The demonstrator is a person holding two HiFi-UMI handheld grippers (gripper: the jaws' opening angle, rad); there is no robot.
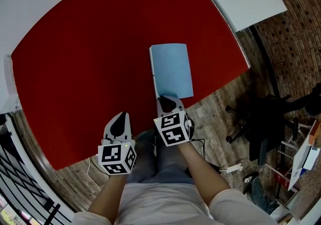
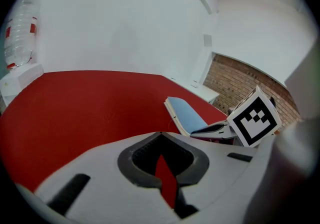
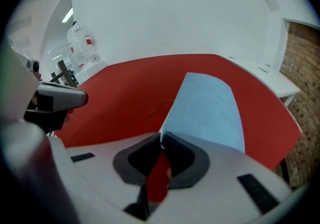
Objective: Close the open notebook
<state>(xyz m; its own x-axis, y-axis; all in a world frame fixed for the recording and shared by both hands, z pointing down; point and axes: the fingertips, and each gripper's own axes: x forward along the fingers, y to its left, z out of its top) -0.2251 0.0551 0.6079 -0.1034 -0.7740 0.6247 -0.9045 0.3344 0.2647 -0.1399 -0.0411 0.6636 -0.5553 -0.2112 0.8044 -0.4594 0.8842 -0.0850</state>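
Right tongs (image 3: 161, 137) pinched on near edge of blue notebook (image 3: 210, 113) (cover facing up); notebook lies on red desk (image 3: 125, 88); white wall (image 3: 175, 18) behind.

I'm counting one blue notebook (image 1: 172, 70) on one red table (image 1: 90, 68), two grippers at its edge, left gripper (image 1: 120, 124) and right gripper (image 1: 169, 101), and one office chair (image 1: 263, 118) beside it.

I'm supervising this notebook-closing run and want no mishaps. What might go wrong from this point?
1. The notebook lies close to the near edge of the red table. The shut right claw sits at the notebook's near end and may drag it off if it pulls back.
2. If the claw tips catch the cover on lifting, it might flip open.
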